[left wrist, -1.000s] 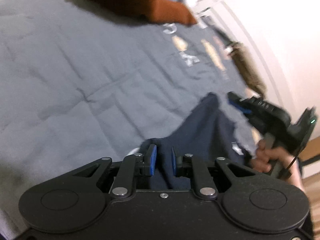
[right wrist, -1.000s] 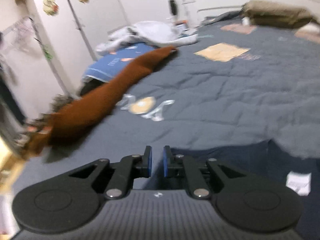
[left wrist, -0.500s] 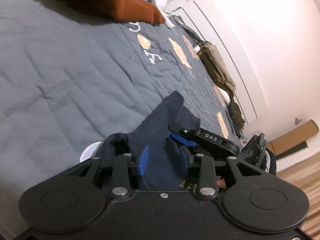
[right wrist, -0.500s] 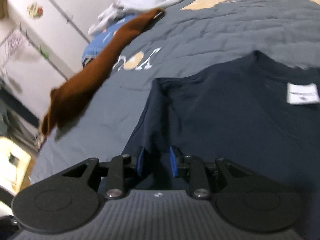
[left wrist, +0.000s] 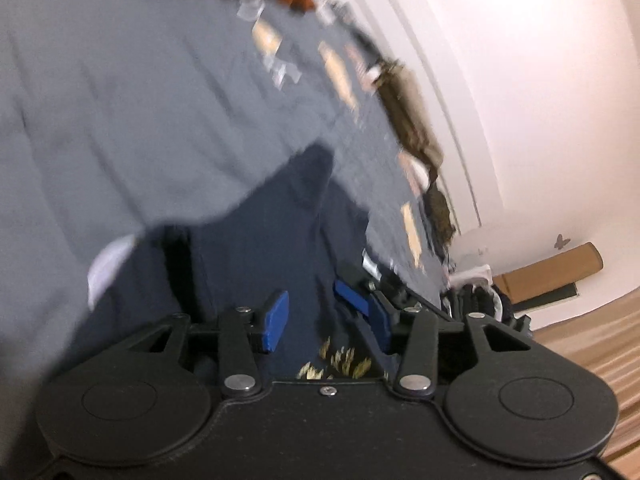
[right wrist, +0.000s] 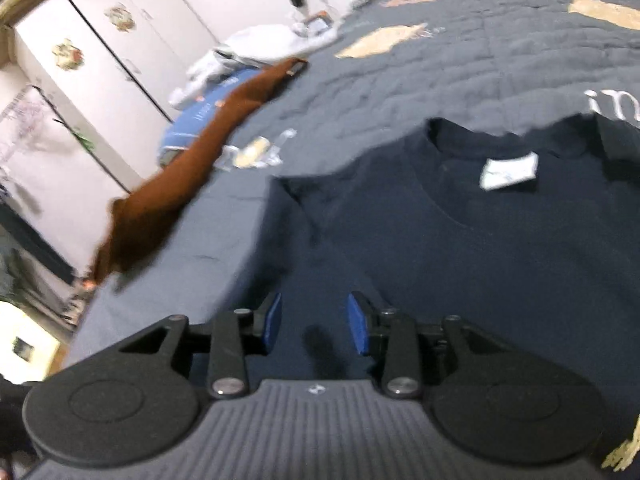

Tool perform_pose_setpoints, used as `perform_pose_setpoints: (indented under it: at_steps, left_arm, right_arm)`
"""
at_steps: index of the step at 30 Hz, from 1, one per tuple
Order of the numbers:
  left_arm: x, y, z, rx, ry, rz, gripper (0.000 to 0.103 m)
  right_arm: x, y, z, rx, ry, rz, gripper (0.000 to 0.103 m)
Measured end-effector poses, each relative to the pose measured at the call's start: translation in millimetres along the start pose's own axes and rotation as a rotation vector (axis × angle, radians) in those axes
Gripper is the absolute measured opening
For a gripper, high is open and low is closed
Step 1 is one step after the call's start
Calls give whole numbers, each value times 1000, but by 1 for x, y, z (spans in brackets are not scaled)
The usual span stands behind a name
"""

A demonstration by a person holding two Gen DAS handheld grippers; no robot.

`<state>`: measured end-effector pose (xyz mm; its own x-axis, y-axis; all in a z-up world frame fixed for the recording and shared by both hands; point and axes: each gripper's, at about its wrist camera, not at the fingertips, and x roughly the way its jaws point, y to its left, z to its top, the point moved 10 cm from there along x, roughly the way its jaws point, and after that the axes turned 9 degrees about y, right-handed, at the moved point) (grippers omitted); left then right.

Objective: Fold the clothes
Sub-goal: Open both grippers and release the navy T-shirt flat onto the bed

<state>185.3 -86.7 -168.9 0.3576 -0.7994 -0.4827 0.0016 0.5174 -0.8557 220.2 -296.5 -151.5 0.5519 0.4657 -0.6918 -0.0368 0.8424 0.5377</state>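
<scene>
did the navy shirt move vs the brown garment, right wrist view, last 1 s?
Yes. The navy shirt now lies spread flat on the grey quilt, reaching up toward the brown garment; a second ago only an edge showed low in view.

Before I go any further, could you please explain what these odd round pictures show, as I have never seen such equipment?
No robot here: a person holds a two-finger tool in each hand, each carrying a wide-angle camera looking along its blue-padded jaws. The left gripper and the right gripper both stand open, holding nothing. Beneath both lies a navy T-shirt with a white neck label, spread on a grey quilted bedspread. A brown garment lies farther off. The left view is blurred.
</scene>
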Motion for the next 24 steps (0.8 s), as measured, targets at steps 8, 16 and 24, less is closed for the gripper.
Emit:
perform_pose_setpoints:
  at_steps: [8,16,24]
  left_arm:
    - [20,15,-16,32,99,89,44]
    - [-11,43,30,-97,-102,134,43]
    - [-17,35,32,-116,-109,38,47]
  right_arm:
    - [-1,-18,-6,22,-3,-21,35]
    - [-5,-20,-9,-11,7,-45,35]
    - [-8,-19,-10,1,4,-59,35]
